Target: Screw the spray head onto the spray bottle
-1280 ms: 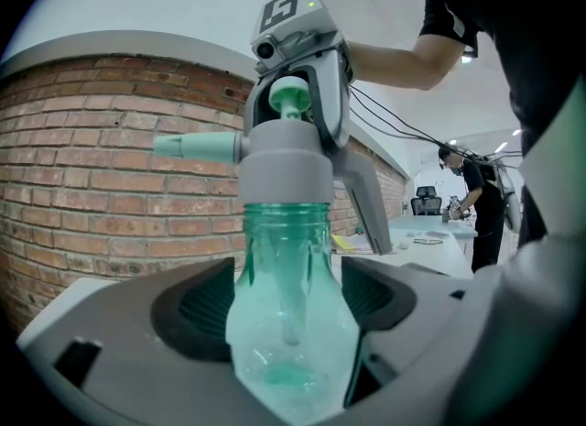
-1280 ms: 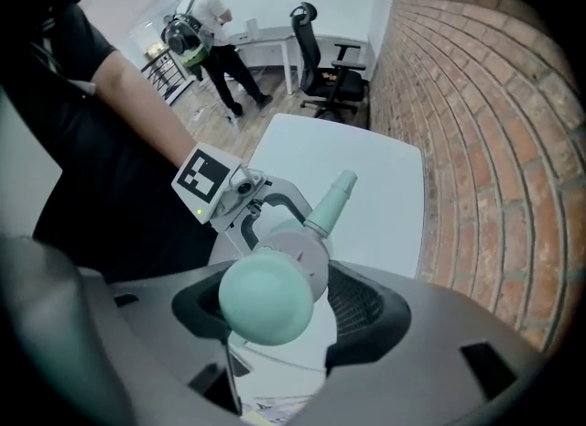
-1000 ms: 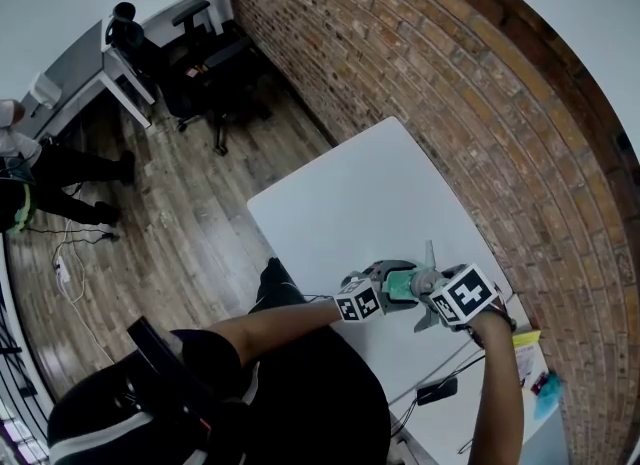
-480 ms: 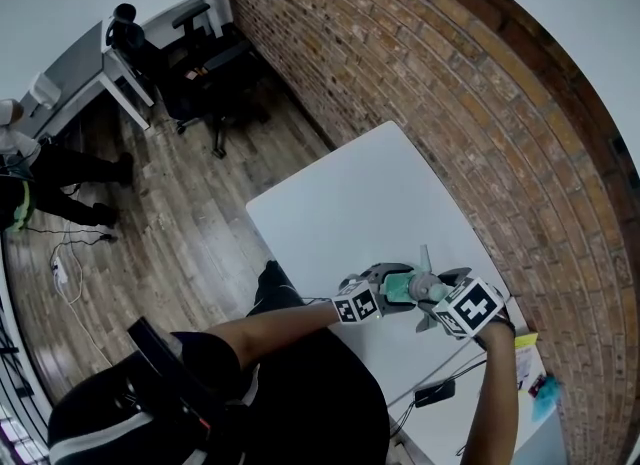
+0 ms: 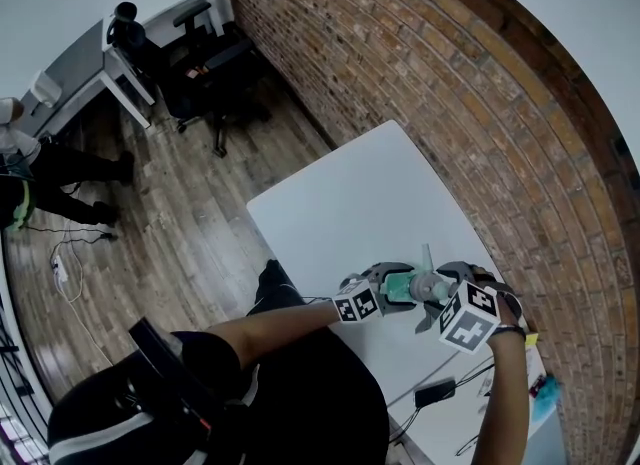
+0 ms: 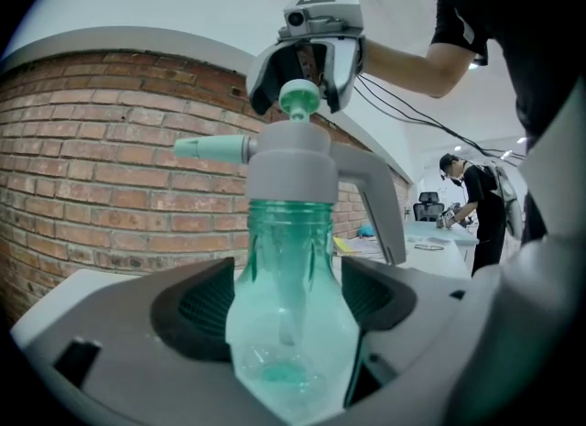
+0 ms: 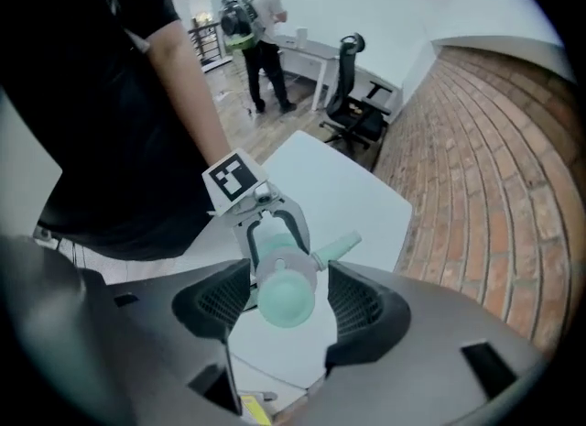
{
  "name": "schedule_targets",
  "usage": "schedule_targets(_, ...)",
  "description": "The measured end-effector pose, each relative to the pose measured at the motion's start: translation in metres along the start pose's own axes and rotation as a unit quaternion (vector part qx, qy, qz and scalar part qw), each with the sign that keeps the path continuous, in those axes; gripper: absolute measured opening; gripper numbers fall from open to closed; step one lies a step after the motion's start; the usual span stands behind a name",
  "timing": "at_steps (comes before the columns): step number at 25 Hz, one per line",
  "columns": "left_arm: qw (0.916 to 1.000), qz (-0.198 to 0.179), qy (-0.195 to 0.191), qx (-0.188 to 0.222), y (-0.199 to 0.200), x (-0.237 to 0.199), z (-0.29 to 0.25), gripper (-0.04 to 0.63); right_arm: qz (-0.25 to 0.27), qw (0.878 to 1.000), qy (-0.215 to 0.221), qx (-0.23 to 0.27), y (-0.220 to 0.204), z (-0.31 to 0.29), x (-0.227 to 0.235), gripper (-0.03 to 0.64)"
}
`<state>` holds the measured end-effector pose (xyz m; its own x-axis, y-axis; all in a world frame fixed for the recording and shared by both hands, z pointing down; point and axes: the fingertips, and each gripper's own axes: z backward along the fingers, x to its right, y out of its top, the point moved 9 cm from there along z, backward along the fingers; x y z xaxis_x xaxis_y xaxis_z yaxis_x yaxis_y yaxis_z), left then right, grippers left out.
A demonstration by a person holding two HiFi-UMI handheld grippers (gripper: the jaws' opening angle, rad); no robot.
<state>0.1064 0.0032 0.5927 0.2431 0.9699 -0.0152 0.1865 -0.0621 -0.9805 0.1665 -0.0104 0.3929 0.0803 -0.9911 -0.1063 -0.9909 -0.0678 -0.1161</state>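
A translucent green spray bottle [image 6: 288, 323] stands upright with my left gripper [image 6: 288, 300] shut on its body, both pads against it. The grey spray head [image 6: 293, 163] sits on its neck, nozzle [image 6: 206, 147] pointing left, green knob [image 6: 298, 97] on top. My right gripper [image 7: 288, 300] points straight down over the knob [image 7: 286, 298], open, with a gap on each side. In the head view the bottle [image 5: 400, 286] is held over the white table's [image 5: 350, 203] near end, left gripper [image 5: 385, 283] beside it, right gripper [image 5: 450, 288] above the head [image 5: 425, 283].
A brick wall [image 5: 450, 103] runs along the table's far side. A black adapter with cables [image 5: 437, 391] and a yellow item [image 5: 527, 338] lie near the table's close end. Office chairs [image 5: 200, 53] and a person [image 7: 252, 21] at a desk are across the room.
My right gripper has rolled about its own axis and lifted a little above the spray head; its marker cube swung round. The left gripper and the bottle have stayed put.
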Motion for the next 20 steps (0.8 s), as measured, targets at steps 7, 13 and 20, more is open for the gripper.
schedule_targets(7, 1.0, 0.003, -0.002, 0.0, -0.001, 0.0, 0.0, 0.353, 0.158, 0.987, -0.013, 0.001, 0.009, -0.001, -0.011, 0.264)
schedule_targets(13, 1.0, 0.006, 0.0, 0.001, -0.001, -0.001, 0.0, 0.353, 0.295, 0.955, -0.012, -0.04, -0.003, -0.003, -0.019, 0.255)
schedule_targets(20, 1.0, 0.007, 0.0, 0.002, -0.001, -0.001, 0.001, 0.353, 0.337, 0.939, -0.011, -0.063, -0.003, -0.009, -0.012, 0.187)
